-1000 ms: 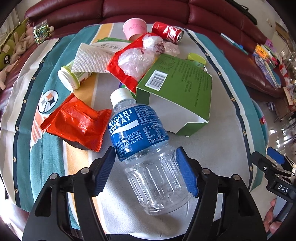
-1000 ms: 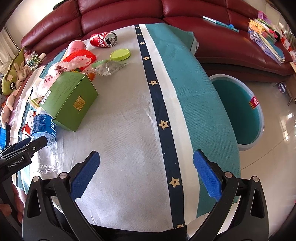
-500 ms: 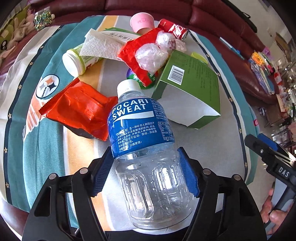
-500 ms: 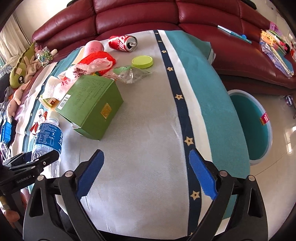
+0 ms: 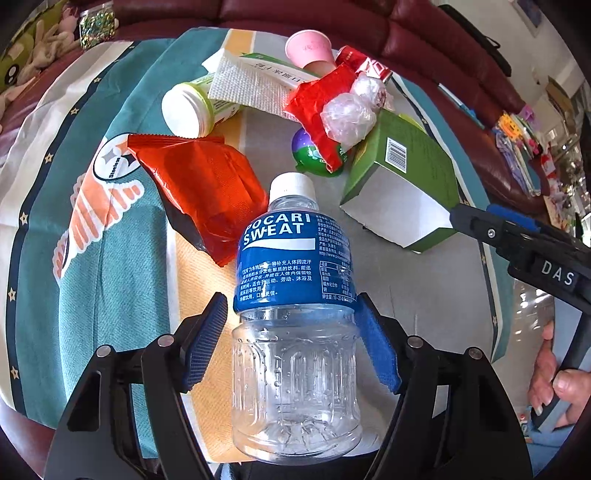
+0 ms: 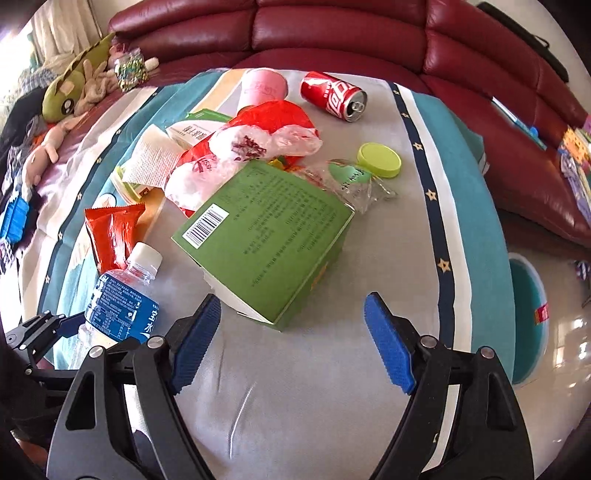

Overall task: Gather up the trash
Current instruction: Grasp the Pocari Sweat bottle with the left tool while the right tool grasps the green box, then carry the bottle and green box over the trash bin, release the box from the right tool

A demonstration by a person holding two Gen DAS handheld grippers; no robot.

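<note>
A clear Pocari Sweat bottle [image 5: 295,295] with a blue label and white cap sits between the blue pads of my left gripper [image 5: 291,299], which is shut on it just below the label. The same bottle [image 6: 122,299] shows at the left of the right wrist view. My right gripper [image 6: 291,299] hovers over the grey cloth with its jaws closing. The near corner of a green carton [image 6: 273,236] shows between its fingertips, and the pads do not touch it. The right gripper [image 5: 517,236] also reaches in beside the carton [image 5: 406,184] in the left wrist view.
Beyond the carton lie an orange wrapper [image 5: 199,188], a white-lidded jar [image 5: 188,110], a napkin [image 5: 251,85], red and clear bags [image 6: 255,140], a pink cup [image 6: 262,88], a red can [image 6: 332,96] and a green lid [image 6: 380,158]. A teal bin [image 6: 528,314] stands on the floor at right. A red sofa [image 6: 332,33] backs the table.
The left gripper has taken hold of the bottle, which now rides between the pads. The right gripper has moved left towards the green carton, and its jaws have narrowed.
</note>
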